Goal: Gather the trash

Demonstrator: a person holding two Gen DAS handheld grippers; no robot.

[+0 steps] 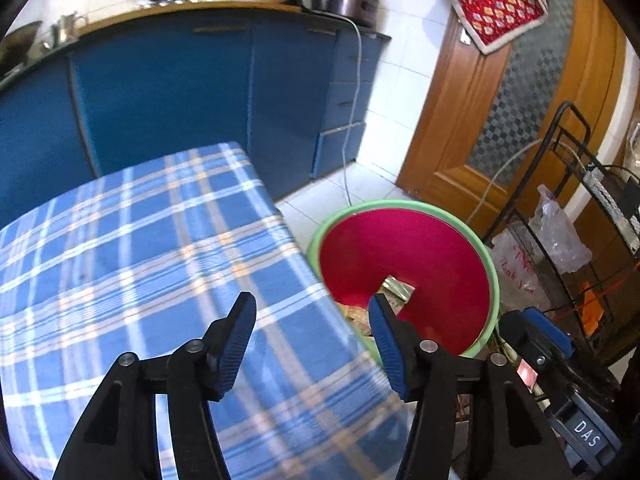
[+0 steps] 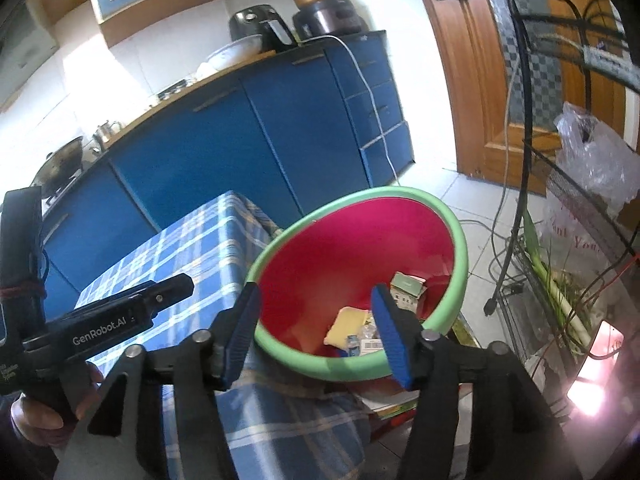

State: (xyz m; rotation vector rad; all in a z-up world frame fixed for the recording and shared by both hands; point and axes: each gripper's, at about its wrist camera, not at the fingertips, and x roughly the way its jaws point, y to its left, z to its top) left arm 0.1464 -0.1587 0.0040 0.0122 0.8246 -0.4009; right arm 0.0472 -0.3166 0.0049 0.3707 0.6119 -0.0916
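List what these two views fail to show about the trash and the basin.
- Basin bottom, left wrist view: tablecloth edge and the left hand-held gripper hide most of the trash.
- Trash, right wrist view: the right hand-held gripper finger covers part; labels too small to read.
- Table's near end: cut off in both views.
- Floor under the basin: hidden.

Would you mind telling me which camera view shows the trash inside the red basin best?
The right wrist view: it looks down into the red basin, showing a yellow piece, a small carton and scraps on the bottom. In the left wrist view the tablecloth edge and a gripper finger hide most of the trash.
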